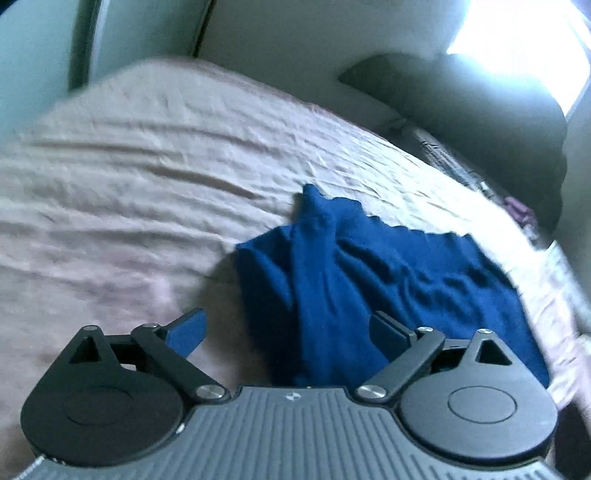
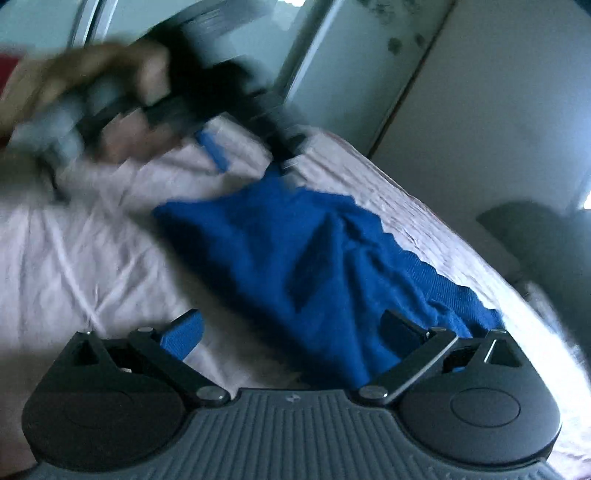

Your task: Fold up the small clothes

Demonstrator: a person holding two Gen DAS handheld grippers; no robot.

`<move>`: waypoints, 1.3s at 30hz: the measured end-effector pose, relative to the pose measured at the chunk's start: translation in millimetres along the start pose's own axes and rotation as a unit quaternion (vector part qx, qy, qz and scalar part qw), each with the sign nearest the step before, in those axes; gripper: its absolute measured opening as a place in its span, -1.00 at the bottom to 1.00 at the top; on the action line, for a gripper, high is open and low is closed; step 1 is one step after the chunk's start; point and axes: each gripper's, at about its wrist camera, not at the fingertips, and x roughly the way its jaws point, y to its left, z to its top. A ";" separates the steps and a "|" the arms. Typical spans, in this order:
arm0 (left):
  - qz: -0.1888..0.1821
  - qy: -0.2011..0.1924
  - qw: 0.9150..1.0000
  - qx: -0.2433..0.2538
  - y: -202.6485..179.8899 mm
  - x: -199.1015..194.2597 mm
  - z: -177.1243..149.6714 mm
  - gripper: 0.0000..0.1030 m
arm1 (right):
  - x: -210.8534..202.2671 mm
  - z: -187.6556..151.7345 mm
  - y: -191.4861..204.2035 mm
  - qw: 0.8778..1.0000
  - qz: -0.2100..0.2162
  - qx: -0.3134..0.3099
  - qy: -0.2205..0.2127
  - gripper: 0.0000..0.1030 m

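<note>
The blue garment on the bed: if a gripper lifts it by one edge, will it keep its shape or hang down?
The blue garment lies in soft creases on the bedsheet, so it would probably droop limply. It looks thin, likely light. Pushed, it would probably bunch up rather than slide as one piece.

Under me lies a bed with a pale pinkish, wrinkled sheet. At its far edge I see a dark rounded cushion, with a bright window above it. Pale wall panels rise behind the bed.
</note>
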 end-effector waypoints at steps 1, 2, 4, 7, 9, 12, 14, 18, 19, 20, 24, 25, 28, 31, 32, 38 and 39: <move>-0.022 0.014 1.000 -0.009 2.4 7.7 4.9 0.86 | 3.0 -1.1 7.7 1.000 -0.014 -0.010 0.000 0.99; -0.041 0.028 0.999 -0.018 4.5 16.2 9.7 0.86 | 4.2 0.4 12.4 0.999 -0.030 -0.015 -0.009 0.99; -0.053 0.031 0.998 -0.032 6.9 26.4 14.0 0.88 | 13.6 8.2 19.4 0.998 -0.055 -0.030 -0.009 0.99; -0.077 0.029 0.996 -0.029 5.3 38.6 21.4 0.89 | 30.1 17.0 30.2 0.990 -0.115 -0.074 -0.016 0.99; -0.096 0.027 0.995 -0.033 5.9 44.9 25.6 0.90 | 40.0 23.1 32.7 0.988 -0.127 -0.087 -0.024 0.98; -0.109 0.020 0.993 -0.043 9.1 53.7 31.2 0.89 | 51.8 33.6 34.5 0.985 -0.140 -0.096 -0.030 0.98; -0.118 0.017 0.992 -0.049 10.1 58.3 34.8 0.81 | 62.3 38.2 37.0 0.982 -0.150 -0.105 -0.033 0.90; -0.104 0.008 0.994 -0.036 9.2 64.5 42.7 0.42 | 73.0 44.1 45.6 0.988 -0.118 -0.100 -0.020 0.15; -0.097 0.008 0.995 -0.030 8.4 65.6 43.2 0.25 | 75.0 43.9 47.9 0.988 -0.114 -0.102 -0.019 -0.02; -0.088 0.006 0.996 -0.022 7.2 66.0 43.1 0.13 | 75.0 43.1 50.1 0.988 -0.112 -0.104 -0.020 -0.14; -0.062 -0.004 0.998 0.007 2.7 64.5 40.0 -0.09 | 70.5 41.2 53.2 0.989 -0.103 -0.103 -0.024 -0.26; -0.054 -0.006 0.998 0.012 0.9 63.9 39.1 -0.13 | 69.4 41.1 53.0 0.989 -0.102 -0.102 -0.025 -0.26; -0.031 -0.013 0.999 0.028 -6.3 63.2 35.8 -0.17 | 66.7 40.3 51.6 0.989 -0.100 -0.101 -0.027 -0.27; -0.001 -0.020 0.998 0.060 -17.8 63.3 31.9 -0.19 | 62.4 39.0 53.9 0.989 -0.107 -0.099 -0.035 -0.27; 0.010 -0.021 0.997 0.073 -22.1 63.6 30.6 -0.21 | 60.8 37.7 54.7 0.988 -0.111 -0.102 -0.039 -0.27; 0.042 -0.019 0.994 0.103 -30.7 63.9 27.9 -0.63 | 54.3 34.2 58.1 0.988 -0.090 -0.113 -0.045 -0.66; 0.043 -0.017 0.994 0.101 -30.8 64.1 28.0 -0.64 | 53.6 34.2 57.3 0.989 -0.088 -0.111 -0.045 -0.66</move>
